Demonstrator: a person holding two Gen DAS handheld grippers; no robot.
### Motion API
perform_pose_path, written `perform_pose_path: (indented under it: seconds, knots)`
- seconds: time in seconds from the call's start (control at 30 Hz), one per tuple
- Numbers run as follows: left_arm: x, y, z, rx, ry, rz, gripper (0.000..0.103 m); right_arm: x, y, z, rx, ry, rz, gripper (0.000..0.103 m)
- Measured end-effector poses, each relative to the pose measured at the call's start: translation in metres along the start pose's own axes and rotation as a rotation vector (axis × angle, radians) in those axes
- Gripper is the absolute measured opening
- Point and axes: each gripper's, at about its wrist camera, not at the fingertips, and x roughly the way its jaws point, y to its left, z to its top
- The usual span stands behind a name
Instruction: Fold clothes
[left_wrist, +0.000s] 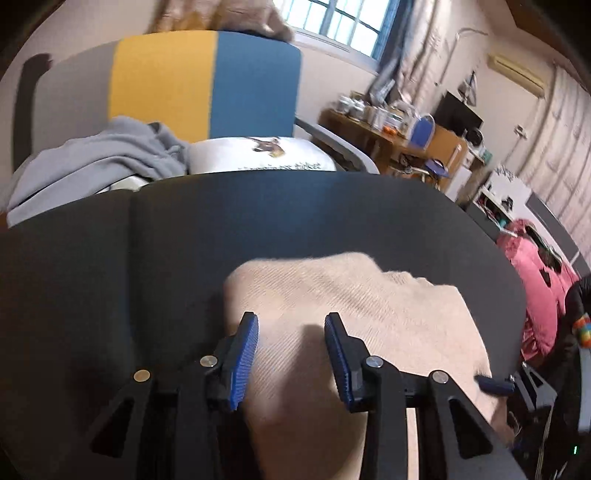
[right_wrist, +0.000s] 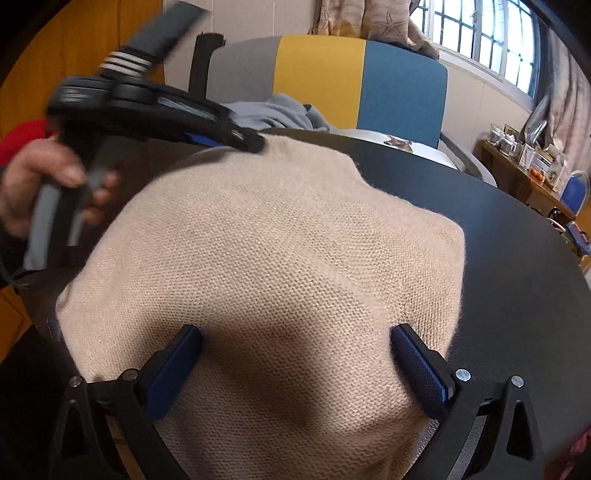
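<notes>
Grippers: two, parted; beige knit (right_wrist: 266, 236): one.

The knit garment (right_wrist: 266, 258) lies on the table (right_wrist: 517, 258), filling the middle of my right wrist view. My right gripper (right_wrist: 295, 365) sits at its lower edge, my left gripper (right_wrist: 243, 142) at its upper left edge. Behind the table, at the top of the frame, stands a chair (right_wrist: 354, 77) with a sweatshirt (right_wrist: 273, 110) on its seat and a pillow (left_wrist: 258, 155) to the right of it.
</notes>
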Motion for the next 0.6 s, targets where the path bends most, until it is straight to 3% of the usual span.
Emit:
perform_pose_path:
  seconds: [0.17, 0.33, 0.4, 0.43, 0.53, 0.6]
  knots:
    - [-0.020, 0.020, -0.027, -0.062, 0.031, -0.093, 0.043, -0.003, 0.000, 0.007, 0.007, 0.042, 0.004, 0.103]
    - [-0.027, 0.044, -0.053, -0.172, 0.073, -0.262, 0.047, -0.031, -0.037, 0.005, 0.167, 0.007, 0.169, 0.103]
    - [-0.027, 0.050, -0.060, -0.207, 0.069, -0.275, 0.049, -0.040, -0.062, 0.001, 0.279, -0.009, 0.256, 0.103]
    - [-0.027, 0.053, -0.063, -0.224, 0.065, -0.279, 0.050, -0.041, -0.072, -0.001, 0.302, 0.003, 0.249, 0.103]
    - [-0.025, 0.053, -0.062, -0.216, 0.056, -0.265, 0.051, -0.027, -0.088, 0.004, 0.237, 0.093, 0.054, 0.103]
    - [-0.023, 0.050, -0.059, -0.199, 0.056, -0.257, 0.051, -0.020, -0.090, 0.013, 0.185, 0.112, -0.021, 0.103]
